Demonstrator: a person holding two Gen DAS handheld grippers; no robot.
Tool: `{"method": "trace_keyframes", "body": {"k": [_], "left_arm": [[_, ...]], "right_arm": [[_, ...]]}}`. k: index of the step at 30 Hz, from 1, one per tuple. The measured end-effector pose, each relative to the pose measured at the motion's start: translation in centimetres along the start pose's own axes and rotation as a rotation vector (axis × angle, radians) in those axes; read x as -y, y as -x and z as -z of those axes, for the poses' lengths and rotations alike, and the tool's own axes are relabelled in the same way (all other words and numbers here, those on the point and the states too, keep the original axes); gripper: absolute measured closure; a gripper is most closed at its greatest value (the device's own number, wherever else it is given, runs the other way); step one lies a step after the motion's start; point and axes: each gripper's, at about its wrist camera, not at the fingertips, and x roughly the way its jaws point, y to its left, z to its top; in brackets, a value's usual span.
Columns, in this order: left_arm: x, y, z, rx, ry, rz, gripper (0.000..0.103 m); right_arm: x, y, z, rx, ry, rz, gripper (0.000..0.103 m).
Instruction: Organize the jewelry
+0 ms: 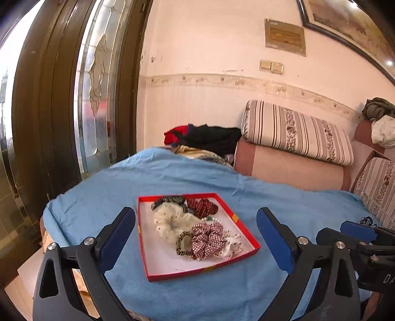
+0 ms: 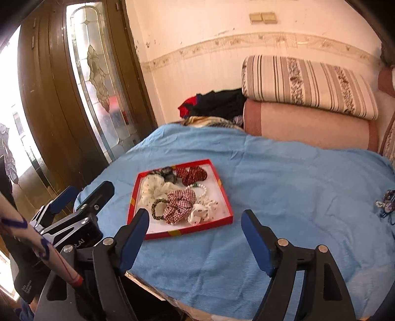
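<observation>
Left wrist view: the left tongs (image 1: 196, 237) are seen spread wide with nothing between them, held above the near edge of the tray (image 1: 248, 238) without touching it. The right tongs (image 2: 195, 237) are likewise spread wide and empty, hanging over the blue cloth (image 2: 284, 172) just in front of the tray's near rim. The tray is a shallow red box lying flat on the cloth-covered counter (image 1: 103, 197), and in it the scrunchies are gathered: a cream one (image 1: 170, 219), a dark red one (image 1: 202, 206), a checked one (image 1: 208, 239), a leopard band (image 1: 184, 243), a white dotted one (image 1: 232, 244) and a string of pearls (image 2: 201, 189).

Judged from this, most pieces are already in the tray, and a remaining item must be fetched. A good pick would be made by lowering one pair of tongs over the loose piece, closing on its bulk rather than a single strand, and lifting clear before crossing the rim, so that nothing is dragged or snagged on the cloth.

Only the right wrist view shows a small tangle of beads (image 2: 386, 202) at the far right of the cloth, well apart from the tray; it also shows a patterned sleeve (image 2: 37, 242) by the left tongs. In the left wrist view that tangle is nearly hidden behind the right tongs (image 1: 358, 229); a framed picture (image 1: 345, 22) is shown only there.
</observation>
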Motion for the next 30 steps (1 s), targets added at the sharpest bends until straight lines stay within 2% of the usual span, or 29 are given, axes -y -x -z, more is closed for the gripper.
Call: {"method": "trace_keyframes", "body": {"k": [7,10,13,18,19,22,26,30], "left_arm": [[0.5,3.3,-1.3,0.052,-0.023,-0.017,0.000],[0.3,4.5,-1.9,0.036,-0.043,-0.045,0.000],[-0.7,5.8,-2.0,0.022,-0.052,-0.110,0.000],[-3.8,6.9,-0.7,-0.025,0.033,-0.177,0.000],[-4.4,7.0,-0.4,-0.041,0.042,-0.203,0.000],[-5.2,7.3,0.4,-0.048,0.014,-0.211,0.000],[-6.1,6.7,1.6,-0.038,0.043,-0.289,0.000],[-6.4,3.7,2.8,-0.148,0.062,-0.278,0.000]], "right_arm": [[0.6,2.9,-0.1,0.058,-0.001,0.026,0.017],[0.3,4.0,0.1,0.065,0.017,0.058,0.016],[-0.3,4.8,0.8,0.062,0.043,0.082,0.012],[-2.2,4.9,3.2,0.037,0.123,0.160,0.009],[-2.6,4.6,3.8,0.023,0.139,0.168,0.009],[-3.5,3.7,4.9,0.000,0.177,0.197,0.009],[-4.4,2.9,5.3,0.004,0.228,0.205,0.009],[-4.1,1.5,5.8,-0.030,0.250,0.216,0.009]]}}
